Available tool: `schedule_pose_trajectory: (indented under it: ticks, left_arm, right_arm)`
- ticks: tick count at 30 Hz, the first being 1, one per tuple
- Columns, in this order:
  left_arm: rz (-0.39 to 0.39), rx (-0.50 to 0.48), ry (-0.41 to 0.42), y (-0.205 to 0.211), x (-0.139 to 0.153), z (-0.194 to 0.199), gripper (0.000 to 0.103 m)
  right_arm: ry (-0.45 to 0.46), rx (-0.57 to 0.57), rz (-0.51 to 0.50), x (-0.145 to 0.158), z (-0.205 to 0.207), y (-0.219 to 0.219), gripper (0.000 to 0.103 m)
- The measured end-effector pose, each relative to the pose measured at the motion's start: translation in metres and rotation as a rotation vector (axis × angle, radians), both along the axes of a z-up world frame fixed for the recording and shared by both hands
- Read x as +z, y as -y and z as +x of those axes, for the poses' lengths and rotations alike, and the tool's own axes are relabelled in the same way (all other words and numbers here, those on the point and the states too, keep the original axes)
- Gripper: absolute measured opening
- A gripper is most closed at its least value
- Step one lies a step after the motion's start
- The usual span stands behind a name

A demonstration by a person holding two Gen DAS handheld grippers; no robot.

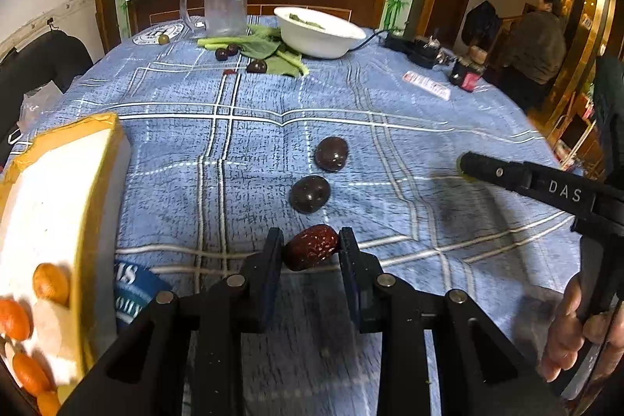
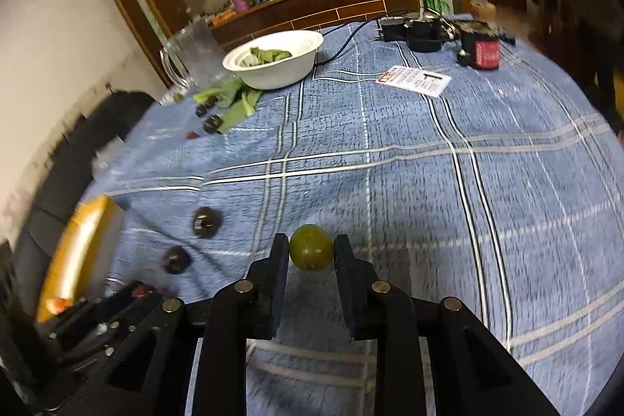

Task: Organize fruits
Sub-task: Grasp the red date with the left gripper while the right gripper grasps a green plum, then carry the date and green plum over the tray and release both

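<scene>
My left gripper [image 1: 311,244] is shut on a wrinkled red date [image 1: 311,246], held just above the blue checked cloth. Two dark plums [image 1: 331,153] [image 1: 309,193] lie just beyond it; they also show in the right wrist view [image 2: 206,222] [image 2: 176,259]. My right gripper [image 2: 311,247] is shut on a green grape [image 2: 311,247]; its black fingers [image 1: 487,171] show at the right of the left wrist view. A yellow-rimmed white tray [image 1: 93,182] at the left holds small orange kumquats [image 1: 50,282].
At the far side stand a white bowl [image 1: 318,32] with greens, a clear mug [image 1: 224,0], leafy stalks, more dark fruits [image 1: 256,66] and a green grape [image 1: 163,39]. A paper card [image 2: 414,80], a red can [image 2: 485,53] and cables lie far right.
</scene>
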State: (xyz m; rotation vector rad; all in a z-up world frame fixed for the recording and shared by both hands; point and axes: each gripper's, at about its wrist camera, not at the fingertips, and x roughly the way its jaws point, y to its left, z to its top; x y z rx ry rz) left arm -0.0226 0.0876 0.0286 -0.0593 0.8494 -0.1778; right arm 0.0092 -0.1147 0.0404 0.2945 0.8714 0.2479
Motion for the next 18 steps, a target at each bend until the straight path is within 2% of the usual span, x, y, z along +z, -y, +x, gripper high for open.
schedule_pose_trajectory:
  ticks: [6,13,18]
  left_arm:
    - [-0.064,0.017,0.024,-0.024,0.023,-0.036,0.028]
    - [-0.065,0.139,0.07,-0.08,0.042,-0.076,0.028]
    - [-0.077,0.233,0.081,-0.122,0.048,-0.096,0.028]
  right_arm:
    - [-0.019,0.028,0.087,0.01,-0.026,-0.008,0.025]
    - [-0.037,0.121,0.2,0.018,-0.049,-0.048,0.026]
    - [-0.031,0.204,0.193,0.027,-0.066,-0.094,0.026]
